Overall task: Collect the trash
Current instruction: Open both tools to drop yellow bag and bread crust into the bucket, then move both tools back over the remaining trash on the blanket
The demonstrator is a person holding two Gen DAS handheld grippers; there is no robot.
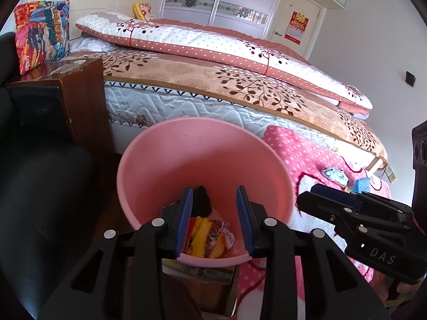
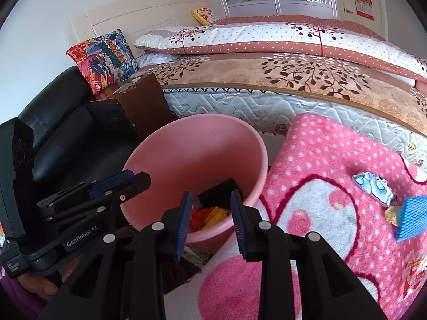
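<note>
A pink bin (image 1: 160,165) (image 2: 165,154) stands beside the bed and holds trash (image 1: 210,236): yellow and orange wrappers, crumpled paper and a black piece. My left gripper (image 1: 214,194) is open and empty, right over the bin's mouth. My right gripper (image 2: 210,197) is open and empty over the bin's near right rim; it also shows in the left wrist view (image 1: 315,192). On the pink blanket (image 2: 320,146) lie a crumpled blue-silver wrapper (image 2: 373,189) (image 1: 335,174), a blue sponge-like piece (image 2: 412,218) (image 1: 361,185) and a small gold wrapper (image 2: 391,214).
A bed (image 1: 213,80) with quilts runs behind the bin. A brown wooden nightstand (image 1: 80,93) stands left of the bin, with a black leather seat (image 2: 66,122) and a colourful pillow (image 1: 42,34) beyond. A wardrobe and door stand at the back.
</note>
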